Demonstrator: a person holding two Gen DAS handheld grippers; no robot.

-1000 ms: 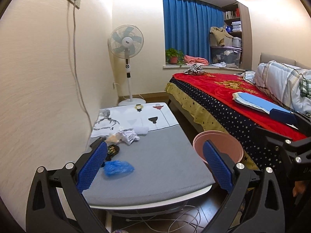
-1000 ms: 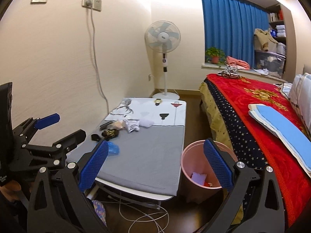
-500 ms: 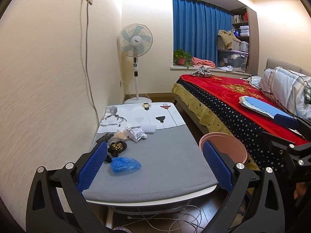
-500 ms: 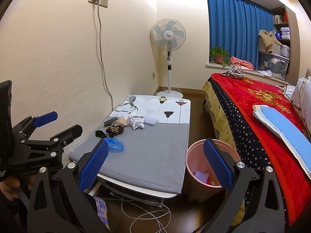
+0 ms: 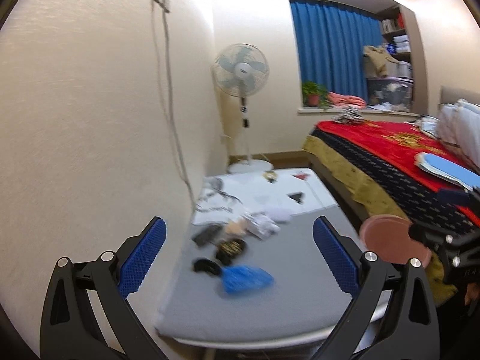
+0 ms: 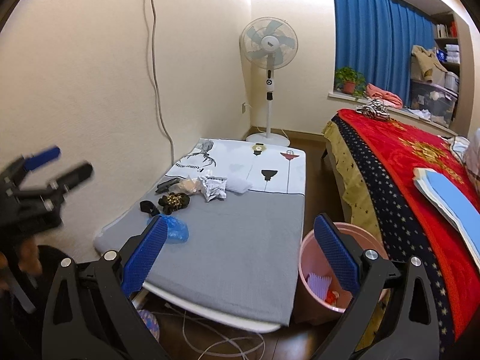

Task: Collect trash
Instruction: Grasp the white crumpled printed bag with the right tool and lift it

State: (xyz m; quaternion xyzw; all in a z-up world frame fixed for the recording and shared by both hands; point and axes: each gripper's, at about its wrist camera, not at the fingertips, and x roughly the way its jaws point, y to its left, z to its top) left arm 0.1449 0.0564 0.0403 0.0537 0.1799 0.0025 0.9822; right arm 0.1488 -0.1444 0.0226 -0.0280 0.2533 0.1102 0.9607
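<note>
Trash lies along the wall side of a low grey-topped table (image 6: 240, 234): a crumpled blue plastic bag (image 6: 177, 229) (image 5: 246, 277), a black-and-gold wrapper (image 6: 174, 201) (image 5: 229, 247), a small black scrap (image 6: 148, 207), a crumpled white packet (image 6: 214, 189), a tan wrapper (image 6: 189, 185) and a white tissue (image 6: 238, 184). A pink bin (image 6: 339, 270) (image 5: 393, 241) with some trash inside stands at the table's right. My left gripper (image 5: 238, 253) is open and empty, short of the blue bag. My right gripper (image 6: 240, 252) is open and empty over the table's near edge.
A bed with a red blanket (image 6: 414, 168) runs along the right. A pedestal fan (image 6: 270, 81) stands behind the table. A cable (image 6: 156, 69) hangs down the wall. Loose cords (image 6: 222, 342) lie on the floor under the table. A dark flat object (image 6: 166, 184) lies by the wall.
Both grippers have moved forward toward the table. The left view has swung left toward the wall and is blurred by motion. Both grippers stay open and empty.
</note>
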